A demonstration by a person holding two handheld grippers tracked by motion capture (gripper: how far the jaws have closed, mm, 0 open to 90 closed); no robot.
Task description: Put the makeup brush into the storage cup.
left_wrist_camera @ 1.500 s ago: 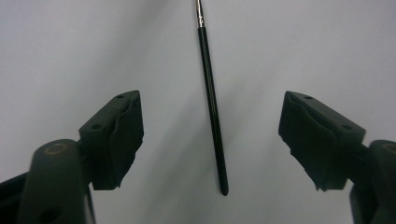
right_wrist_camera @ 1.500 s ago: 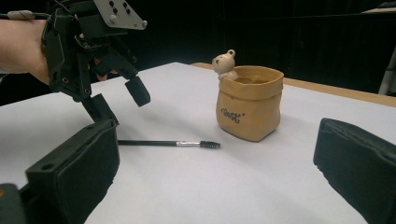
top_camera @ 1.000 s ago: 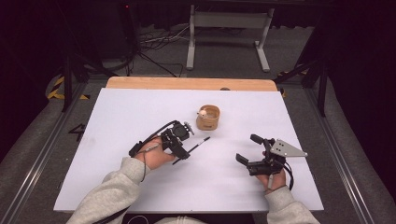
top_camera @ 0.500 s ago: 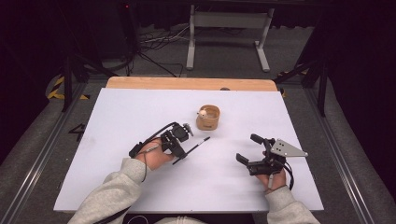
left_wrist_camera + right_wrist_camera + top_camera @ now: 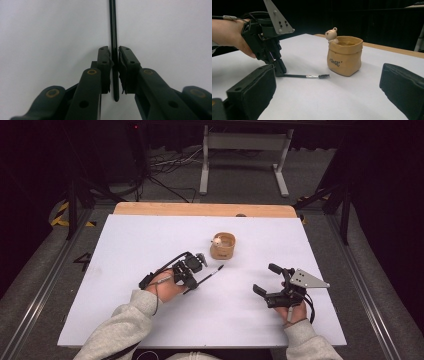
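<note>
Left gripper (image 5: 192,272) sits just left of the tan bear pot (image 5: 223,246), jaws closed to a slit around the black handle of a mascara-style brush wand (image 5: 205,278); whether the pads actually bite, cannot tell. Right gripper (image 5: 265,280) waits well right of the pot, jaws wide apart. Wand lies flat on the white table (image 5: 125,245), bristle tip near the pot's base. Likely light, thin, stiff, smooth; could roll or pivot. Grip mid-handle, not bristles.

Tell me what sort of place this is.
Probably a lab or studio set up for recording: a white-topped table in a dark room, loose cables on the grey floor, and a metal stand behind.
</note>
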